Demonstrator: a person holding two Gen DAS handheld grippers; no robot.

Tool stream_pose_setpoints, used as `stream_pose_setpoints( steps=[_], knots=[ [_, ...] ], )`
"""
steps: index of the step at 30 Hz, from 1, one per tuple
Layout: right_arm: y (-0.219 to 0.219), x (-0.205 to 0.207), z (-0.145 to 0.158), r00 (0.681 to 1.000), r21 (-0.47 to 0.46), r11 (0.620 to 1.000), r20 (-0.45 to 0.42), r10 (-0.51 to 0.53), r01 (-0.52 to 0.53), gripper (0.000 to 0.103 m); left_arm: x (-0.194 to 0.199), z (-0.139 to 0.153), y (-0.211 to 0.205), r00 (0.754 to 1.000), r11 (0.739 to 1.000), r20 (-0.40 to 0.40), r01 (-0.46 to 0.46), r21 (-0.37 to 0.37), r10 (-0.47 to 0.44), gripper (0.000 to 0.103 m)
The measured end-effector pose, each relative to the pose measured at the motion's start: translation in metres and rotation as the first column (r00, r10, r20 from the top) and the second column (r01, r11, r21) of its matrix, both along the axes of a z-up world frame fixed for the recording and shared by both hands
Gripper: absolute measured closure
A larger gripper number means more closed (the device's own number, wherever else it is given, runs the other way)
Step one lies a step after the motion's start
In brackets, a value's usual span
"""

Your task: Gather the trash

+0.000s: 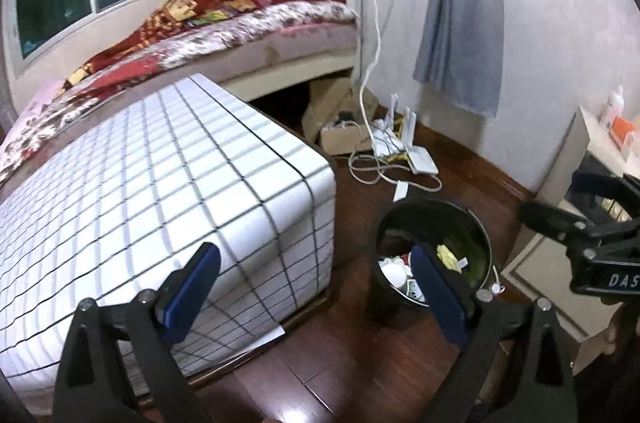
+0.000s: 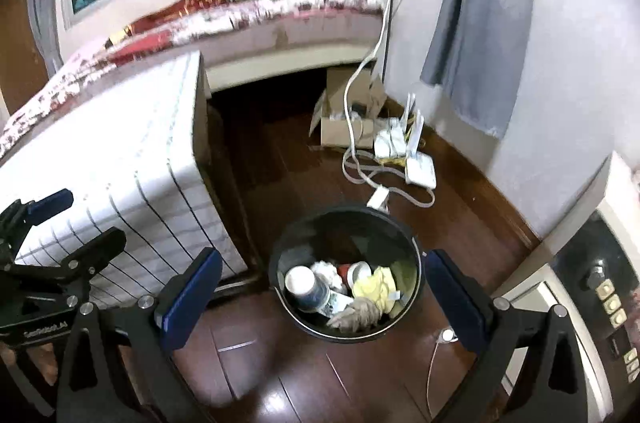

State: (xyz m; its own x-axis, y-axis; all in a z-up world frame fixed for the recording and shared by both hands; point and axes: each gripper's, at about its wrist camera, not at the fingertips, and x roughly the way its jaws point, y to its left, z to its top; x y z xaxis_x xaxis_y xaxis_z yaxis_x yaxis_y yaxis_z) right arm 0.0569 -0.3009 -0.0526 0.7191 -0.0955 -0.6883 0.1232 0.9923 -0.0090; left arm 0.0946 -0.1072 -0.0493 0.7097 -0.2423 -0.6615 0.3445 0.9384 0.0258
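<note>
Blue-padded fingers of the right gripper stand wide apart, empty, straddling the black trash bucket holding a paper cup, yellow wrapper and crumpled tissue. Left gripper gapes empty too, the bucket behind its right finger, the checked mattress behind its left.

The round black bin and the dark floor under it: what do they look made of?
The round black bin looks like smooth plastic, perhaps metal: thin wall, light rim edge, dull sheen. The dark reddish-brown floor looks like glossy varnished wood or laminate: plank seams and bright reflections show.
</note>
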Motion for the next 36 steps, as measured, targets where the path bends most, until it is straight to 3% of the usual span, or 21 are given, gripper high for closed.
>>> stream_pose_setpoints(
  steps=[7, 20, 27, 36],
  knots=[
    [0.022, -0.037, 0.046, 0.999, -0.023, 1.000, 0.044, -0.019, 0.020, 0.001, -0.029, 0.029, 0.015, 0.998, 1.000, 0.053, -0.023, 0.022, 0.022, 0.006],
    [0.045, -0.082, 0.085, 0.993, -0.059, 0.997, 0.114, -0.038, 0.045, 0.001, -0.081, 0.074, 0.032, 0.989, 0.999, 0.151, 0.003, -0.041, 0.003, 0.005],
    [0.052, -0.088, 0.099, 0.989, -0.095, 0.994, 0.145, -0.038, 0.052, 0.001, -0.085, 0.084, 0.036, 0.980, 0.999, 0.201, 0.003, -0.053, 0.008, 0.002],
    [0.053, -0.093, 0.104, 0.987, -0.099, 0.994, 0.156, -0.040, 0.056, 0.001, -0.088, 0.086, 0.037, 0.978, 0.998, 0.209, 0.003, -0.060, 0.010, 0.001]
  ],
)
